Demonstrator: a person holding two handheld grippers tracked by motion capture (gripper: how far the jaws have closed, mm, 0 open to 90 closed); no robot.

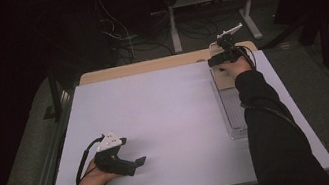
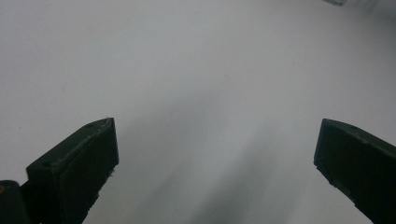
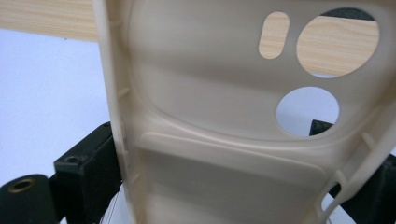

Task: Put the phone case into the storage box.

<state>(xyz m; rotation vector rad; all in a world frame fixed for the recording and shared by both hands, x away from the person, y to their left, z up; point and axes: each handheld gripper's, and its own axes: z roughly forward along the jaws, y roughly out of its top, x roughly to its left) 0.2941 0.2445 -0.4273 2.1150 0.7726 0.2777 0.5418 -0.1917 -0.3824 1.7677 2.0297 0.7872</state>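
1. nearest the person, the left gripper (image 1: 139,161) lies low over the white table top (image 1: 166,117) at its near left corner, held in the left hand (image 1: 96,176), with a black cable looping off its back.
2. in the left gripper view its two black jaws stand wide apart, with bare white surface between them and nothing held.
3. to the right, a dark sleeve (image 1: 272,130) reaches from the near edge up the right side of the table.
4. beside that sleeve a clear plastic tray (image 1: 230,112) lies lengthwise on the table top, partly covered by the arm.
5. at the far right corner, the right gripper (image 1: 215,61) sits in the right hand, just past the far end of the tray.
6. in the right gripper view its jaws are clamped on a cream phone case (image 3: 224,121), one jaw against each long edge.
7. the case is seen from its inside, with round and oval camera holes (image 3: 343,44) near its far end.
8. through the holes and past the case edge shows the wooden strip (image 1: 148,66) along the far side of the table.
9. beyond the table the floor is dark, with cables and the legs of a desk (image 1: 249,7).
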